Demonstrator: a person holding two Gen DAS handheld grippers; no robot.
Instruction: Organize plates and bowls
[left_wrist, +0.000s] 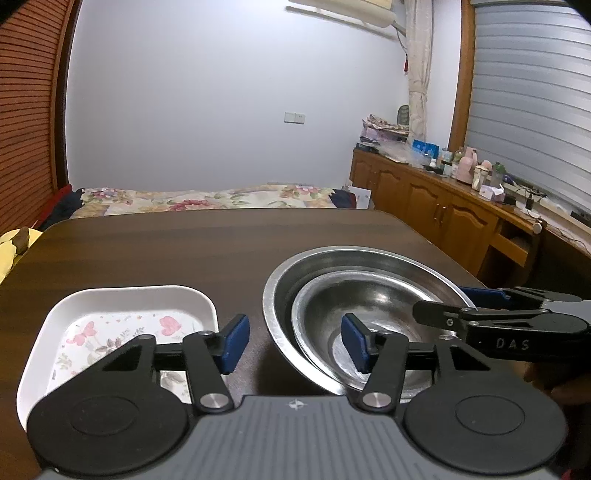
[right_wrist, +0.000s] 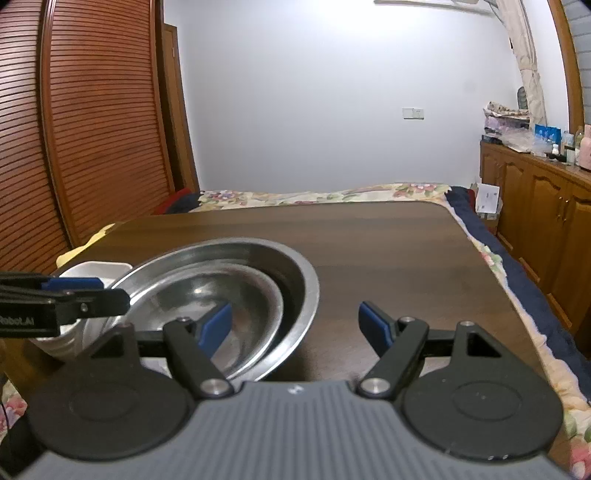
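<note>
A: Where are the bowls?

B: Nested. The small bowl (left_wrist: 369, 314) sits inside the big bowl (left_wrist: 295, 280), pushed toward the near rim, both on the dark desk (left_wrist: 184, 251). From the right wrist view the same pair shows left of centre: small bowl (right_wrist: 207, 295) within big bowl (right_wrist: 295, 273).

A: And the plate?

B: A white tray (left_wrist: 122, 317) with a flower and butterfly print rests on the desk just left of the big bowl, not touching it as far as I can see. In the right view only a corner of that tray (right_wrist: 96, 267) peeks out behind the bowls.

A: Left tongs?

B: The left tongs (left_wrist: 291, 341) are spread. One blue pad hangs over the gap between tray and big bowl, the other over the small bowl's inside. The near rims of both bowls lie between the pads, but neither pad presses on them.

A: Right tongs?

B: The right tongs (right_wrist: 295, 326) are spread wide too. The left pad is over the small bowl, the right pad over bare desk, with the bowls' right rim between them and nothing pinched. In the left view these tongs (left_wrist: 454, 306) reach in from the right across the bowl rims.

A: Behind the desk?

B: A bed (left_wrist: 207, 197) with a floral cover, and a wooden cabinet (left_wrist: 424, 192) along the right wall with clutter on top.
</note>
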